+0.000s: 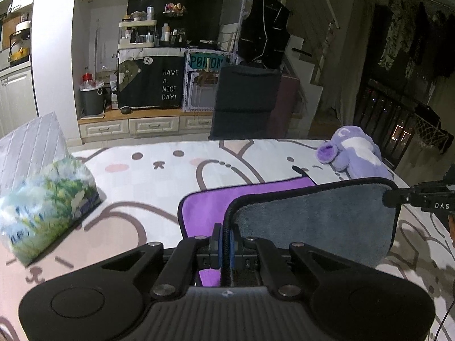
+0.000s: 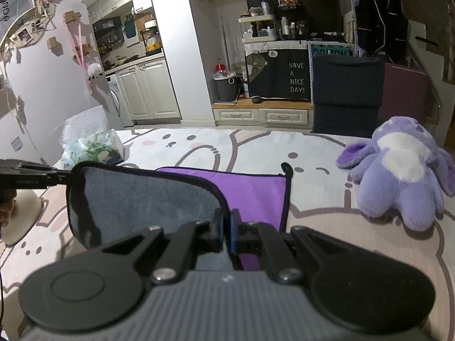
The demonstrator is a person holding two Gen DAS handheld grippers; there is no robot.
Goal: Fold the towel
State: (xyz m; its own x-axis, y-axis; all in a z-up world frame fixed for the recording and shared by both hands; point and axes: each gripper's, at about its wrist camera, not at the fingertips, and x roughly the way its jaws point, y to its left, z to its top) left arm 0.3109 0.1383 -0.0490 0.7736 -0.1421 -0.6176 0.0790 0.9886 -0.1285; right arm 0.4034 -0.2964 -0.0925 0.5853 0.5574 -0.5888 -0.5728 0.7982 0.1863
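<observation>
Both tools [image 1: 226,241] [image 2: 226,231] pinch towel [image 1: 312,216] over cartoon bedsheet [image 1: 159,182].

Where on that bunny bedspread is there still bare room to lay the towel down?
Bare bedspread lies beyond the towel, between the tissue pack and the plush toy. Another patch sits between towel and tissue pack. The near middle is crowded: both hand-held grippers hold the towel's lifted edge.

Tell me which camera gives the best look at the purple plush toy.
The right wrist view. There the purple plush toy with white patches lies whole and large on the cartoon-print bed cover, ear and limbs all visible. The left wrist view shows it smaller, far off near the cover's edge, its lower part cut off by the lifted grey-and-purple towel.
</observation>
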